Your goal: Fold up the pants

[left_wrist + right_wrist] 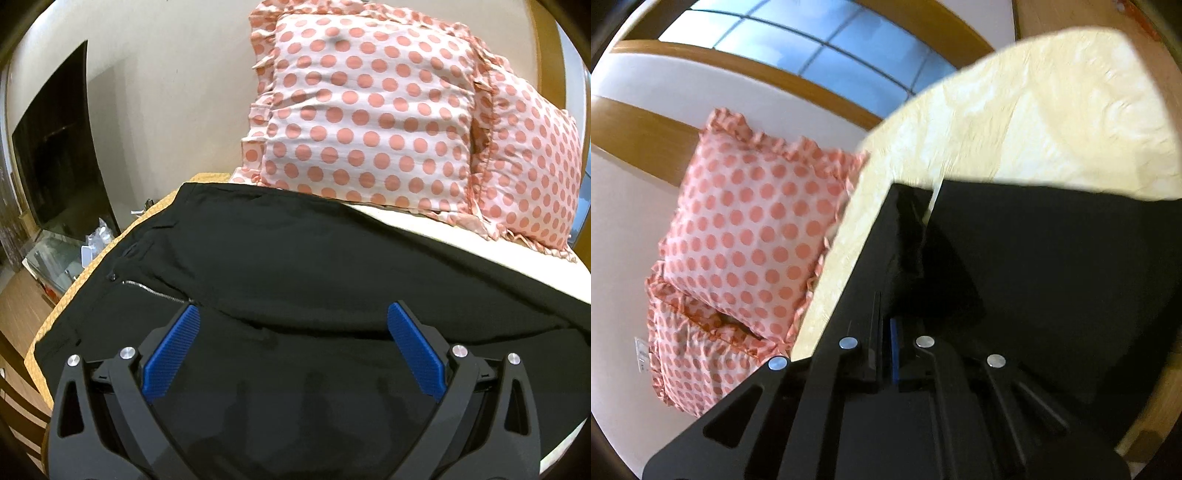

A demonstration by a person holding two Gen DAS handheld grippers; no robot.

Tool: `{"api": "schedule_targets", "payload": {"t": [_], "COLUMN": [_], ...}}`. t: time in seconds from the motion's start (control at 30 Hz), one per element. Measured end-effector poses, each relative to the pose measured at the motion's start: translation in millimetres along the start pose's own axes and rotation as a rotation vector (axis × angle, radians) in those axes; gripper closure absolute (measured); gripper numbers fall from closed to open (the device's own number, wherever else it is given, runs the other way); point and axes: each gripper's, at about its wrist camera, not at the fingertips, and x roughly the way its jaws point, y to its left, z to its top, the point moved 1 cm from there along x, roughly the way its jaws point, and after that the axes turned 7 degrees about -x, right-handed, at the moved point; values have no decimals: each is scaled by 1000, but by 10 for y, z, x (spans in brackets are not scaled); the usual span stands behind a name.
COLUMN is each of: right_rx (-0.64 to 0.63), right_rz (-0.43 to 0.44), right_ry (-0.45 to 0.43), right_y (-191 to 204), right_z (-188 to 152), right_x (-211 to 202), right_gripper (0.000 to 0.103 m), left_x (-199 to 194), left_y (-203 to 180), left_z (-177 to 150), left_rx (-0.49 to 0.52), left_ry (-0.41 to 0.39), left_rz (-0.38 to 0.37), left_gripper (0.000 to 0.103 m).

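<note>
Black smooth woven pants [295, 266] spread flat on bed, directly under and ahead of left tongs [293, 317]; silver zipper teeth [155, 290] just left of the left blue ribbed pad [171, 358]. Left tongs spread wide, nothing between pads, hovering close over the fabric. Right tongs [897, 350] pinched narrow, clamped on a lifted fold of the black pants [1052, 266]; blue pad edge barely visible. Pale yellow crinkled bedsheet [1015, 122] beyond right tongs. Two pink ruffled pillows with coral polka dots [369, 110] ahead of left tongs, left of right tongs. Dark flat TV screen [55, 155] far left, white wall, wooden headboard [635, 122], window panes [820, 40] above.
</note>
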Motion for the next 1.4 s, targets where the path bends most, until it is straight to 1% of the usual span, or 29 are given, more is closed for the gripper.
{"api": "schedule_targets", "payload": {"t": [0.07, 0.1, 0.17, 0.2, 0.27, 0.3, 0.4, 0.53, 0.57, 0.6, 0.63, 0.67, 0.7, 0.73, 0.83, 0.9, 0.97, 1.0, 1.1, 1.2, 1.27, 1.37, 1.4], "right_rx": [-4, -11, -20, -19, -16, -11, -4, -11, -14, -17, -17, -19, -20, -24, -45, -61, -86, -96, -126, -144, -163, -177, -179], "right_rz": [-2, -6, -18, -21, -30, -32, -32, -35, -40, -42, -43, -44, -45, -47, -52, -55, -55, -54, -40, -21, -24, -30, -33], "right_ry": [-21, -27, -28, -25, -19, -14, -6, -6, -2, 1, 6, 10, 12, 15, 16, 14, 4, -2, -27, -48, -66, -90, -98], "right_y": [-35, -53, -76, -85, -117, -139, -175, -167, -166, -163, -167, -171, -171, -167, -142, -117, -69, -47, 20, 76, 104, 124, 111], "right_z": [-5, -11, -24, -33, -46, -49, -45, -37, -37, -40, -37, -32, -31, -32, -22, -12, 9, 19, 78, 165, 222, 296, 328], "right_x": [-136, -187, -219, -220, -205, -199, -205, -232, -230, -230, -225, -222, -215, -210, -196, -186, -183, -187, -234, -311, -363, -432, -467], "right_gripper": [100, 100, 100, 100, 100, 100, 100, 100, 100, 100, 100, 100, 100, 100, 100, 100, 100, 100, 100, 100, 100, 100, 100], "left_x": [79, 125, 254, 342, 555, 689, 1115, 1726, 1831, 2022, 2135, 2290, 2356, 2469, 2588, 2565, 2463, 2400, 1947, 1333, 886, 185, 38], "left_y": [77, 108, 196, 247, 327, 359, 394, 377, 383, 390, 404, 435, 456, 505, 615, 688, 762, 778, 850, 929, 1011, 1155, 1203], "left_z": [127, 200, 386, 493, 696, 798, 1053, 1332, 1369, 1426, 1450, 1471, 1472, 1470, 1425, 1383, 1335, 1326, 1299, 1212, 1141, 881, 800], "left_rx": [-5, -9, -38, -65, -129, -159, -216, -260, -265, -280, -295, -325, -346, -391, -483, -519, -531, -526, -490, -438, -414, -378, -371], "left_ry": [17, 25, 40, 42, 64, 85, 148, 224, 240, 272, 289, 322, 334, 353, 367, 347, 350, 341, 282, 218, 175, 107, 93], "left_rz": [9, 2, -43, -78, -114, -116, -87, -13, -3, 10, 19, 32, 31, 28, 21, 4, -28, -31, -58, -98, -122, -131, -127], "left_gripper": [2, 2, 2, 2, 2, 2, 2, 2, 5, 11, 16, 23, 27, 30, 49, 87, 94, 95, 95, 95, 95, 95, 95]}}
